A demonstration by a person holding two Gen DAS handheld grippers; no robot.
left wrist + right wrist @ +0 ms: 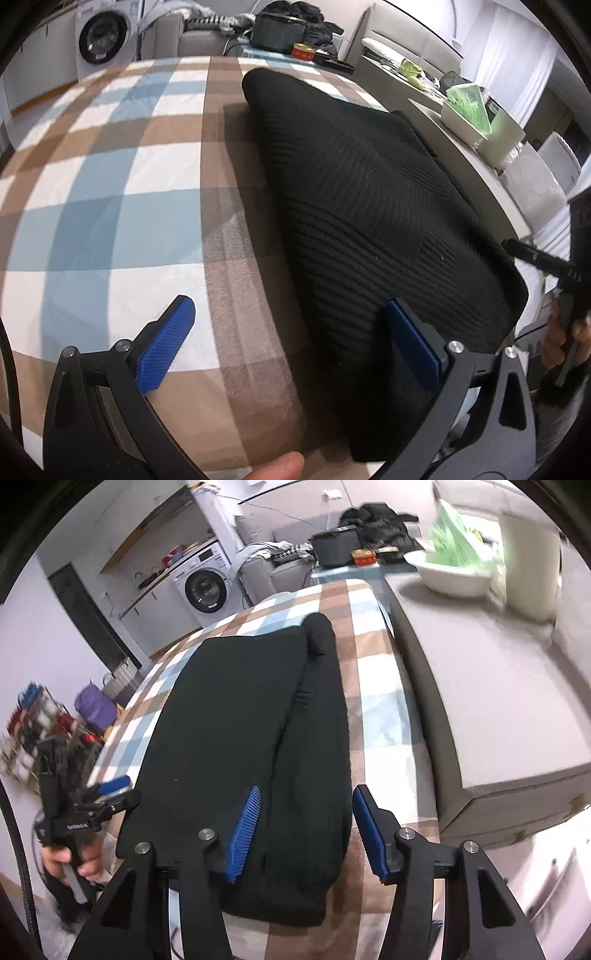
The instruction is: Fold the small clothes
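A black ribbed knit garment lies folded into a long shape on the checked cloth of the table. It also shows in the right wrist view, with a folded sleeve ridge along its right side. My left gripper is open and empty, over the garment's near left edge; its right finger hovers above the fabric. My right gripper is open and empty, straddling the garment's near right edge. The left gripper also appears at the left of the right wrist view.
A grey cabinet top borders the table on the right, with a white bowl and green packets on it. A washing machine, a black pot and dark clothes stand beyond the far edge.
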